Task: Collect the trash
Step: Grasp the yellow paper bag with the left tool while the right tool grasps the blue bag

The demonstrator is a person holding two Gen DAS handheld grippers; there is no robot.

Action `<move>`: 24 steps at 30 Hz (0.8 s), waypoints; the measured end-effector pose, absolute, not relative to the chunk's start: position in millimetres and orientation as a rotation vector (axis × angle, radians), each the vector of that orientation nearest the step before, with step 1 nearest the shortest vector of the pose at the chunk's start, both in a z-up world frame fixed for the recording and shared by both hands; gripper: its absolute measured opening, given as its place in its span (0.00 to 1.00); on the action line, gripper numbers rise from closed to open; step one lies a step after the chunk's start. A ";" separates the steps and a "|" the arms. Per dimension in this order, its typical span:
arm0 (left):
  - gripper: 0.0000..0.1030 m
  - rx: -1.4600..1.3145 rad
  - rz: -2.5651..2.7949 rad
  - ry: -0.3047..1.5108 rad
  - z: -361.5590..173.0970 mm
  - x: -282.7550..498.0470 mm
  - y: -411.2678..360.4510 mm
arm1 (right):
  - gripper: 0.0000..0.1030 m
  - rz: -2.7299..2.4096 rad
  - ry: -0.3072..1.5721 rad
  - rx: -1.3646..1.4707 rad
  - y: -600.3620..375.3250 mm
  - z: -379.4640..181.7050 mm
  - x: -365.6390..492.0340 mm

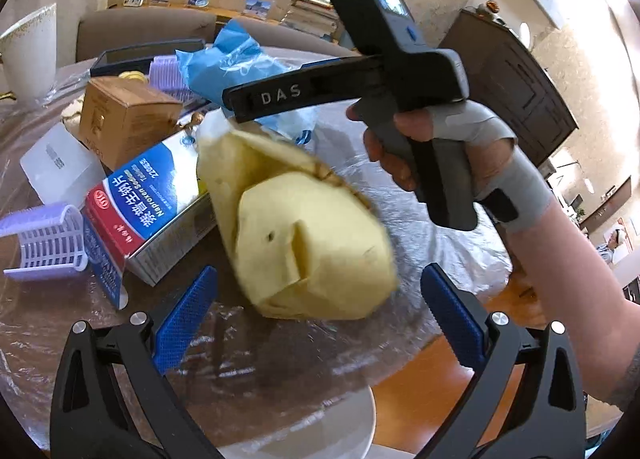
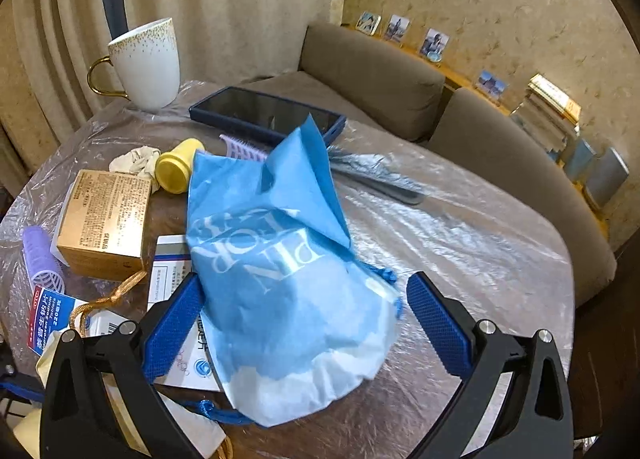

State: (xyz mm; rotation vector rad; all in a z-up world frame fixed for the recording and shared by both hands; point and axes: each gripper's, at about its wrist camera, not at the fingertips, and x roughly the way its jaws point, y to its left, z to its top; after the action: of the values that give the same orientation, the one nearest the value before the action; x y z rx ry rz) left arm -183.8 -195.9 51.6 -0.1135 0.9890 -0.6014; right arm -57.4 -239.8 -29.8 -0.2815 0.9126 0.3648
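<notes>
Left gripper [image 1: 316, 319] wide open, nothing clamped. Crumpled yellow paper [image 1: 304, 235] sits just ahead between blue pads, motion-blurred, can't tell if touching table [image 1: 460, 219]. Medicine box [image 1: 148, 203] left of it, brown box [image 1: 124, 115] farther back. Right gripper [image 2: 304, 327] also spread apart, blue bag [image 2: 276, 259] lying between fingers, unclamped. Mug [image 2: 146, 63] far left, phone [image 2: 268, 111] behind bag.

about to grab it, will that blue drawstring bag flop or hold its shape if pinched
Probably floppy: the blue drawstring bag is thin, creased fabric with a corner folded over. Likely light, so it may sag and drag its cord. Pinched at one edge, it could bunch.
</notes>
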 end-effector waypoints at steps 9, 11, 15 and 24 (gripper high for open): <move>0.67 -0.203 -0.642 1.002 36.2 -173.0 -200.1 | 0.63 0.471 0.928 -0.143 -256.9 -29.4 -64.6; 0.65 -0.201 -0.649 0.999 36.4 -174.4 -201.3 | 0.59 0.472 0.920 -0.120 -263.5 -26.8 -70.0; 0.65 -0.211 -0.657 0.967 43.3 -179.0 -204.6 | 0.55 0.443 0.896 -0.088 -275.4 -22.3 -81.9; 0.64 -0.174 -0.670 0.893 59.0 -190.1 -201.0 | 0.47 0.370 0.851 0.030 -308.3 -8.9 -117.4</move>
State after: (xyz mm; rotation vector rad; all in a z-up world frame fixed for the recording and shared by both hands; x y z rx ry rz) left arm -190.1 -201.0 59.0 -0.1738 0.8927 -0.6698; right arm -117.4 -308.3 -8.9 0.0301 0.8509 0.3703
